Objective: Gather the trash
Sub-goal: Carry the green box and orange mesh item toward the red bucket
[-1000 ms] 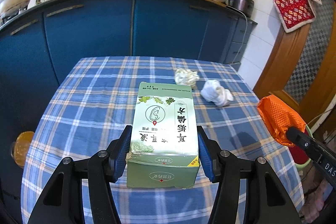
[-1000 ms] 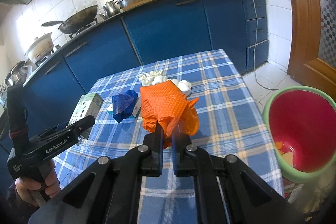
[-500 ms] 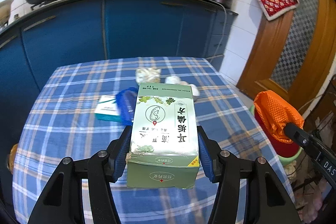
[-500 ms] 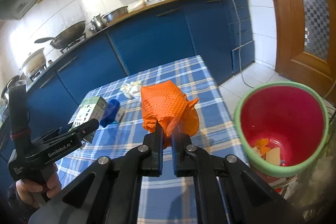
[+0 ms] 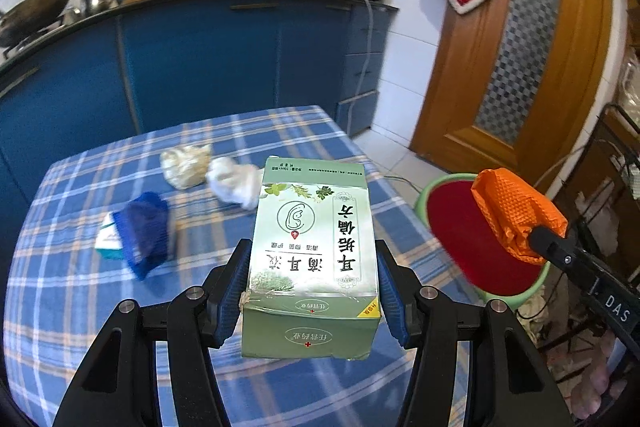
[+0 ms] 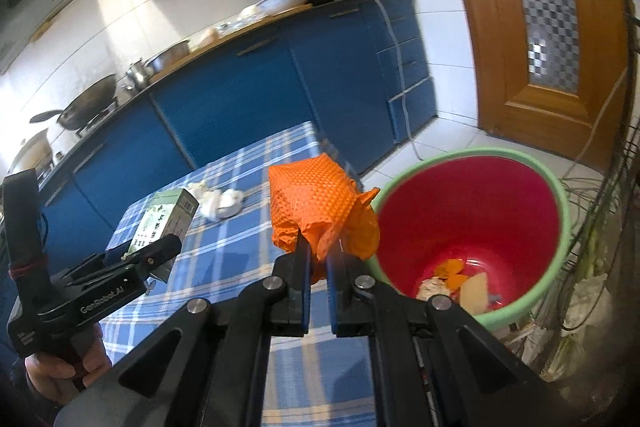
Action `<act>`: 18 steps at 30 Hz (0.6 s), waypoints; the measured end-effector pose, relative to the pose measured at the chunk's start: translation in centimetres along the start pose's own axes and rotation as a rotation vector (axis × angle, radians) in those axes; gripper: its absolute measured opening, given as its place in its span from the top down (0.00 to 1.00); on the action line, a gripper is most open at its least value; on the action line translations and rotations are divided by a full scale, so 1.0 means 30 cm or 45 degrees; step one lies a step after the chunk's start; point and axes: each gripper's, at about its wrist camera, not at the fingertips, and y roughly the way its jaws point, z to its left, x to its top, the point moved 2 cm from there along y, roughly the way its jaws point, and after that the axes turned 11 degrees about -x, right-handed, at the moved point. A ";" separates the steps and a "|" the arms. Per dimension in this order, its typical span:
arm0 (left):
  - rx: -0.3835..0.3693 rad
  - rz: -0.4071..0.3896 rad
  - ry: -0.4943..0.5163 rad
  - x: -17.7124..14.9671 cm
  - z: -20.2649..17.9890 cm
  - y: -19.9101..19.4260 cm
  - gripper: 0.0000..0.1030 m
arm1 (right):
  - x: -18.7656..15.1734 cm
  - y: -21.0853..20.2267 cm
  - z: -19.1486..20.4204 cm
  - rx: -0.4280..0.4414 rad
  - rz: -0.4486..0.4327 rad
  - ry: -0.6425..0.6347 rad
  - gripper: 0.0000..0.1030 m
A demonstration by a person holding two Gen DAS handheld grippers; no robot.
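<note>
Blue cabinets (image 5: 208,59) run behind the checked table (image 5: 72,307). Bin (image 6: 472,219) stands off the table's corner. Left gripper (image 5: 312,291) clamps green box (image 5: 312,251) above the table; right gripper (image 6: 318,267), shut, pinches orange wrapper (image 6: 316,203) beside the bin's rim.

The left gripper (image 5: 312,291) presses its blue pads on both sides of a green box (image 5: 314,247), while the right gripper (image 6: 318,279) is closed tight, pinching an orange wrapper (image 6: 316,203), both angled downward.
</note>
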 end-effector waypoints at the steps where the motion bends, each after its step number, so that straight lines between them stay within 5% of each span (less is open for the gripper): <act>1: -0.005 0.004 0.007 0.004 -0.011 0.010 0.42 | 0.001 0.004 -0.018 -0.009 0.002 0.013 0.92; 18: -0.109 0.066 0.097 0.048 -0.186 0.169 0.42 | -0.018 0.076 -0.217 -0.114 0.044 0.137 0.91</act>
